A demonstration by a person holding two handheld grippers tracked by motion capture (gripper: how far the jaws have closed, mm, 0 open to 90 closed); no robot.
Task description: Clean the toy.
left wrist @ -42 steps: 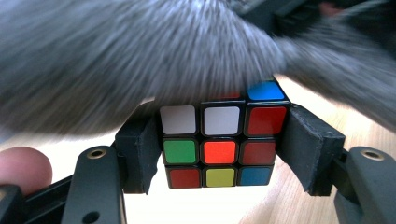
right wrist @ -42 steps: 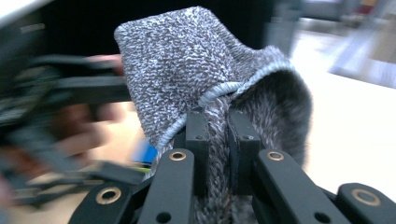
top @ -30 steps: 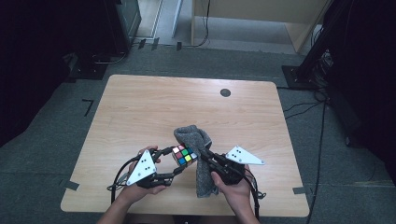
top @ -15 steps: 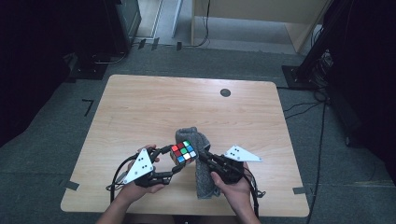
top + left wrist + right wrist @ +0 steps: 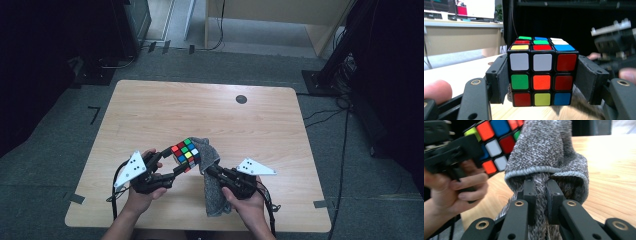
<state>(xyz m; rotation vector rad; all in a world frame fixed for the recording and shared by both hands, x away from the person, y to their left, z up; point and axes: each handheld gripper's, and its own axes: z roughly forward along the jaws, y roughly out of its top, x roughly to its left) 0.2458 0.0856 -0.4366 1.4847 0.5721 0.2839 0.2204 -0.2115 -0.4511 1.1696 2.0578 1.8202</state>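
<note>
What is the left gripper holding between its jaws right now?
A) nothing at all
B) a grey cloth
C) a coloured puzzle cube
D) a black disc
C: in the left gripper view the left gripper has a black pad pressed on each side of the puzzle cube, while the grey cloth sits pinched in the right gripper.

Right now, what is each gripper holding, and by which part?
The left gripper clamps the puzzle cube by two opposite side faces. The right gripper pinches the grey cloth by a fold near its hemmed edge.
</note>
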